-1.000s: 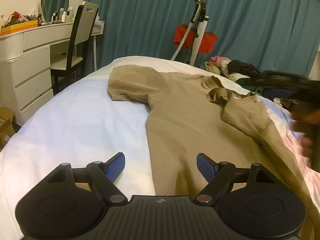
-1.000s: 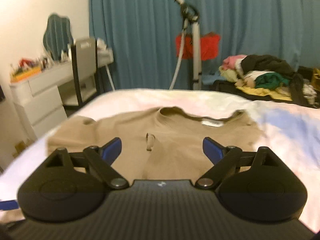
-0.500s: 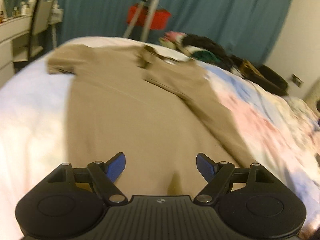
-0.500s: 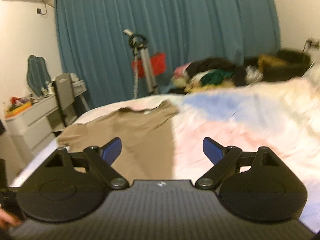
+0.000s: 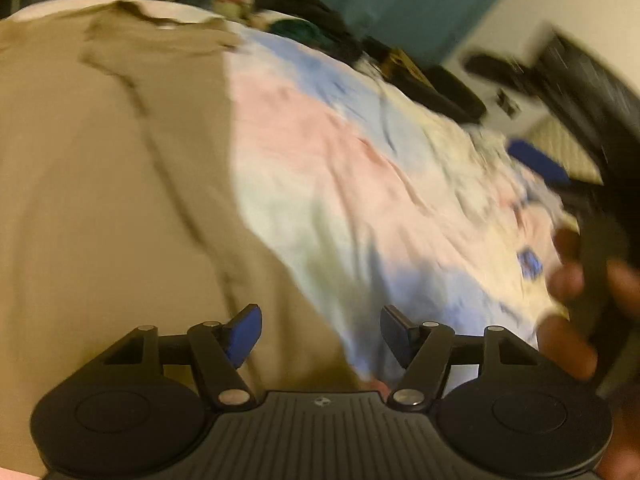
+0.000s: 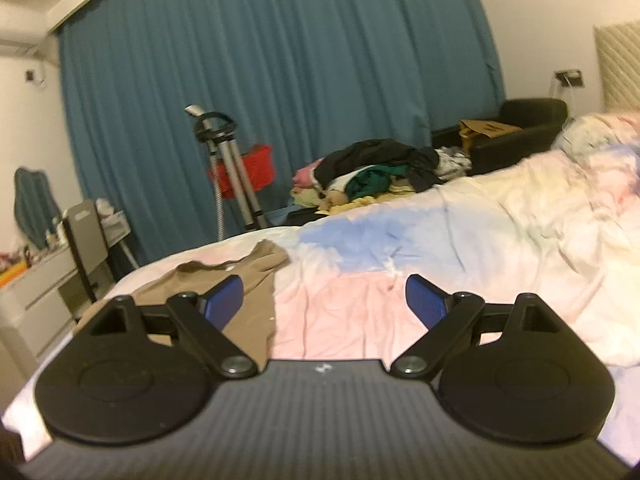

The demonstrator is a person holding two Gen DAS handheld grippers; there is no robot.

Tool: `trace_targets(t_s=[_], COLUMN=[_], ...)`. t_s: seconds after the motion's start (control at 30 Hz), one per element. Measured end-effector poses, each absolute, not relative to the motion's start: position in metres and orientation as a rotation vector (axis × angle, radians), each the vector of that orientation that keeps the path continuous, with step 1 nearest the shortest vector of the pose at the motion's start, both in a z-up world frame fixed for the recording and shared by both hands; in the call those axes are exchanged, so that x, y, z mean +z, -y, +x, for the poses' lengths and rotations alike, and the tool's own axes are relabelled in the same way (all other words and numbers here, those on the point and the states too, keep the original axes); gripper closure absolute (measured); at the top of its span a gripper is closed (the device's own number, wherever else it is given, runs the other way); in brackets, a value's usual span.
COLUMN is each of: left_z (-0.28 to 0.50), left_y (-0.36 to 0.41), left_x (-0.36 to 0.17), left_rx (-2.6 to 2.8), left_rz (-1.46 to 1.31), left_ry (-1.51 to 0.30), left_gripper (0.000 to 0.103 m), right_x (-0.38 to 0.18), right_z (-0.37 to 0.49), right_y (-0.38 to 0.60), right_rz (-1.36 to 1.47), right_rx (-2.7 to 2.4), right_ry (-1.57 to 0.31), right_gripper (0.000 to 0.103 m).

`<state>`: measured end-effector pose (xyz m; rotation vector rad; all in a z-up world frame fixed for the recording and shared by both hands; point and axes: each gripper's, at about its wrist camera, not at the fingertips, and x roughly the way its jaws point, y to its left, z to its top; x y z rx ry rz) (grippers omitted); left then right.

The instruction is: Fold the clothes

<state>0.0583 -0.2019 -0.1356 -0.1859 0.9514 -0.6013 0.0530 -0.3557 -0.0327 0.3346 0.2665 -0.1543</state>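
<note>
The bed (image 6: 460,240), covered in a pastel pink, blue and white duvet, fills both views, and the tan T-shirt (image 5: 100,200) lies spread flat across its left part. The left gripper (image 5: 320,334) points steeply down over the shirt's right edge; its jaws are closing, blue pads apart, with nothing pinched between them. The right gripper (image 6: 324,300) is tilted only slightly down, spread wide and empty above the duvet just right of the shirt. Only the right wrist view shows the teal curtain (image 6: 280,80), the clothes pile (image 6: 380,172) and the dark armchair (image 6: 520,128) clearly. Only the blurred left view shows the person's right hand (image 5: 576,292) gripping the other tool.
</note>
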Motion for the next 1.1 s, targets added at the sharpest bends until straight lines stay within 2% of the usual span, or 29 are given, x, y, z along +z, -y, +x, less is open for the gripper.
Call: trace_targets(t_s=[0.03, 0.07, 0.1, 0.13, 0.17, 0.3, 0.43, 0.53, 0.7, 0.8, 0.87, 0.9, 0.97, 1.0, 1.07, 1.1], left_z=[0.055, 0.053, 0.053, 0.051, 0.050, 0.036, 0.015, 0.007, 0.009, 0.011, 0.012, 0.013, 0.015, 0.016, 0.018, 0.019], left_y=[0.211, 0.219, 0.218, 0.216, 0.214, 0.168, 0.104, 0.065, 0.037, 0.039, 0.040, 0.041, 0.043, 0.045, 0.047, 0.047], left_x=[-0.139, -0.146, -0.149, -0.152, -0.155, -0.127, -0.109, -0.118, -0.146, -0.147, -0.145, -0.142, -0.134, -0.129, -0.116, -0.107], left_rx=[-0.609, -0.582, -0.552, -0.522, -0.492, -0.510, -0.517, -0.479, -0.337, -0.320, -0.319, -0.317, -0.306, -0.300, -0.284, -0.273], left_rz=[-0.153, -0.090, -0.051, -0.017, 0.016, -0.087, -0.305, -0.429, -0.413, -0.350, -0.320, -0.301, -0.259, -0.239, -0.195, -0.170], left_ry=[-0.954, -0.968, -0.970, -0.969, -0.968, -0.860, -0.841, -0.877, -0.954, -0.951, -0.945, -0.937, -0.901, -0.877, -0.828, -0.802], left_gripper=[0.043, 0.059, 0.068, 0.090, 0.095, 0.098, 0.098, 0.099, 0.098, 0.094, 0.078, 0.073, 0.052, 0.046, 0.022, 0.019], right_x=[-0.034, -0.035, -0.036, -0.036, -0.037, -0.039, -0.040, -0.040, -0.040, -0.041, -0.041, -0.041, -0.041, -0.042, -0.043, -0.043], right_z=[0.053, 0.052, 0.053, 0.054, 0.055, 0.053, 0.058, 0.063, 0.063, 0.061, 0.061, 0.061, 0.062, 0.063, 0.064, 0.064], right_y=[0.359, 0.363, 0.365, 0.366, 0.367, 0.360, 0.344, 0.325, 0.295, 0.285, 0.281, 0.278, 0.276, 0.276, 0.277, 0.277], right_rz=[0.351, 0.367, 0.377, 0.383, 0.388, 0.385, 0.357, 0.310, 0.234, 0.205, 0.198, 0.194, 0.198, 0.202, 0.210, 0.215], right_rx=[-0.158, -0.162, -0.162, -0.159, -0.155, -0.123, -0.076, -0.027, 0.054, 0.078, 0.082, 0.084, 0.086, 0.088, 0.091, 0.089], right_ry=[-0.264, -0.261, -0.260, -0.260, -0.261, -0.270, -0.306, -0.341, -0.382, -0.401, -0.403, -0.404, -0.402, -0.401, -0.401, -0.399], right_gripper=[0.014, 0.014, 0.014, 0.014, 0.014, 0.014, 0.014, 0.014, 0.014, 0.014, 0.014, 0.014, 0.014, 0.014, 0.014, 0.014])
